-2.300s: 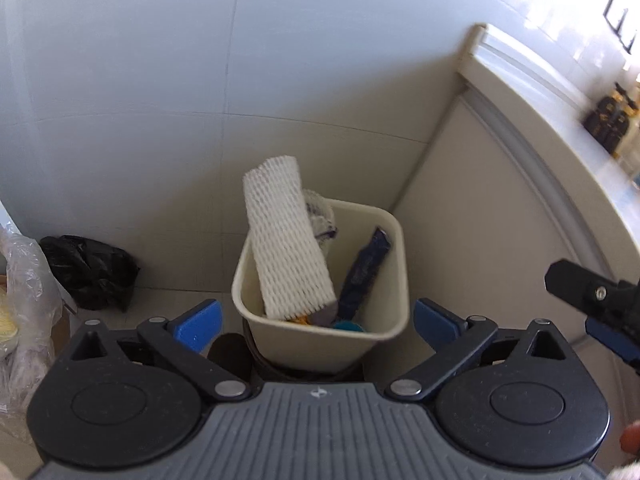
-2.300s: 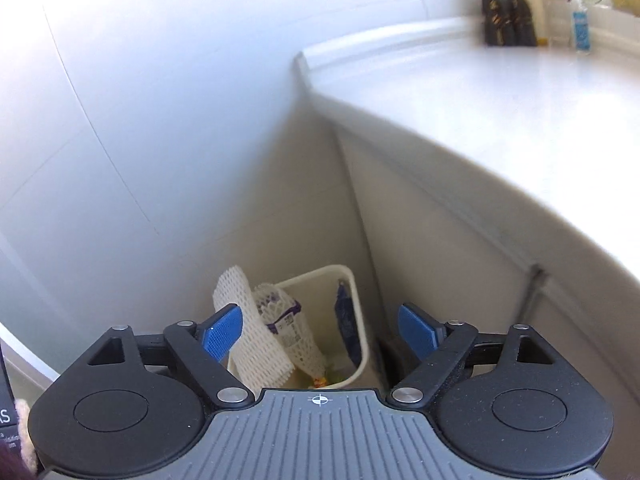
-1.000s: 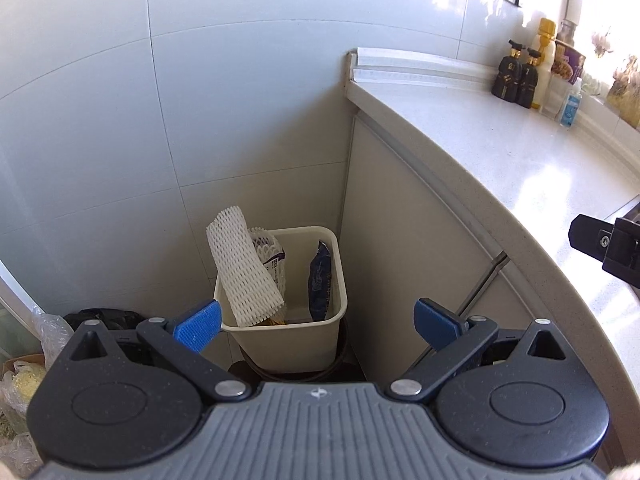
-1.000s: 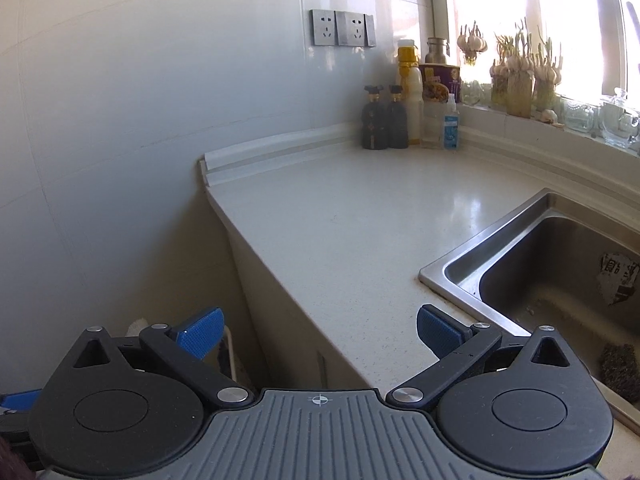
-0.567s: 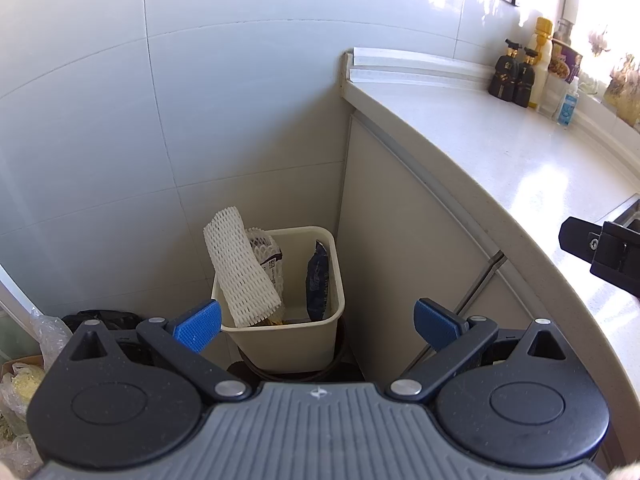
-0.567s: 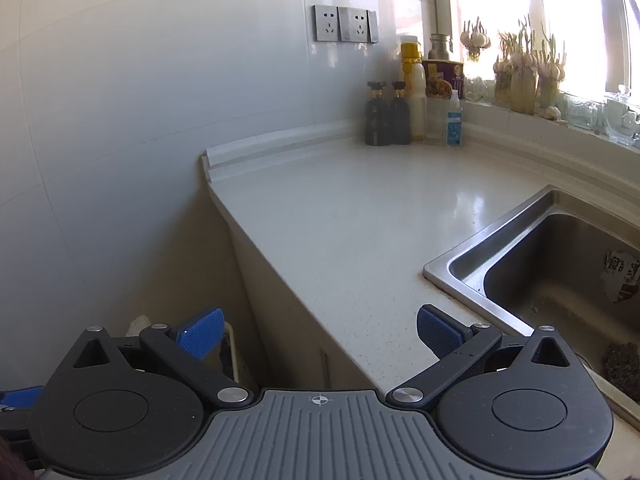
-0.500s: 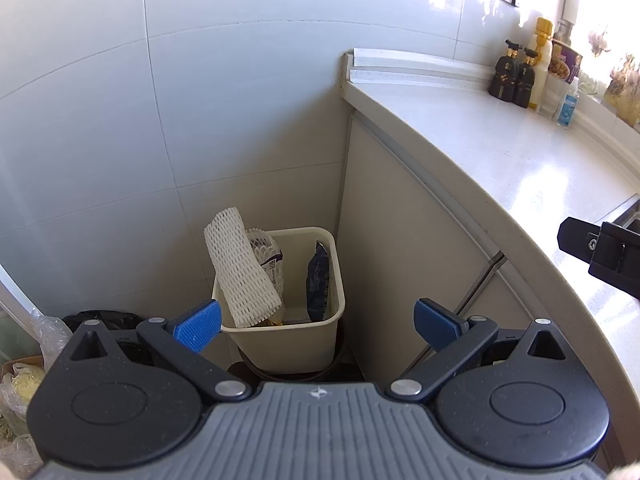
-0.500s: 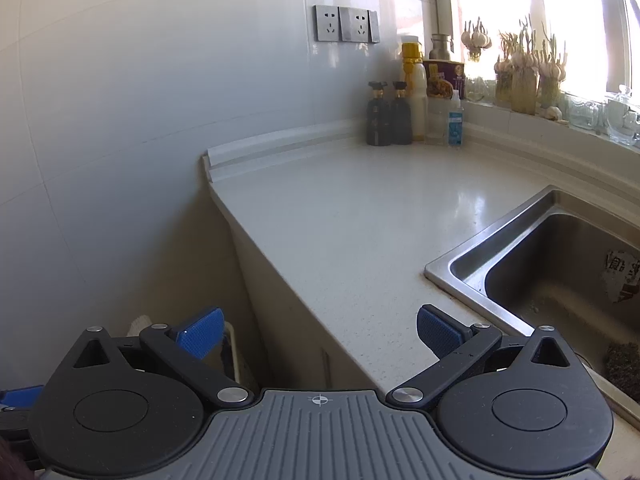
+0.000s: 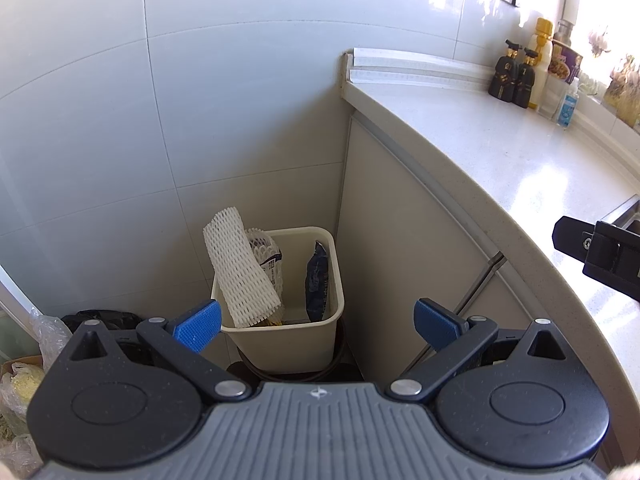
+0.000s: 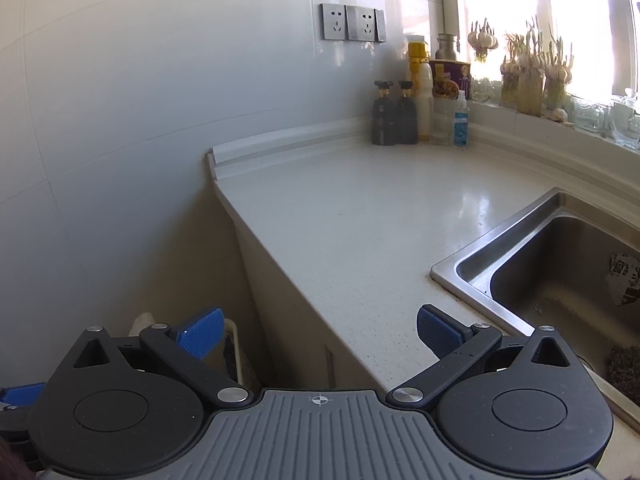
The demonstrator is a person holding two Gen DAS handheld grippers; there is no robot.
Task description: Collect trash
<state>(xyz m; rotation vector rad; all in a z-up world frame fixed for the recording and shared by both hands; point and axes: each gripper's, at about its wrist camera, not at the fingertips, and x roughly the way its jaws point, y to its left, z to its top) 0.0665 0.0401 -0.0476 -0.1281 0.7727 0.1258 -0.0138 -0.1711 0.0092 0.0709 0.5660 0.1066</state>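
Observation:
A cream trash bin (image 9: 288,338) stands on the floor in the corner between the tiled wall and the counter cabinet. It holds a white foam net sleeve (image 9: 240,274), a netted wrapper (image 9: 266,250) and a dark blue snack bag (image 9: 318,278). My left gripper (image 9: 316,322) is open and empty, held above and in front of the bin. My right gripper (image 10: 318,330) is open and empty, over the counter's front edge. A corner of the bin (image 10: 234,344) shows at lower left in the right wrist view.
A white countertop (image 10: 360,220) runs to a steel sink (image 10: 560,264) holding a torn label and a scrubber. Bottles (image 10: 396,114) stand at the back corner, garlic jars on the sill. A black bag (image 9: 100,316) and clear plastic bags (image 9: 24,360) lie left of the bin.
Both grippers rose and drew back from the bin. The right one swung up to face the countertop and sink. Over the last half second almost nothing moved.

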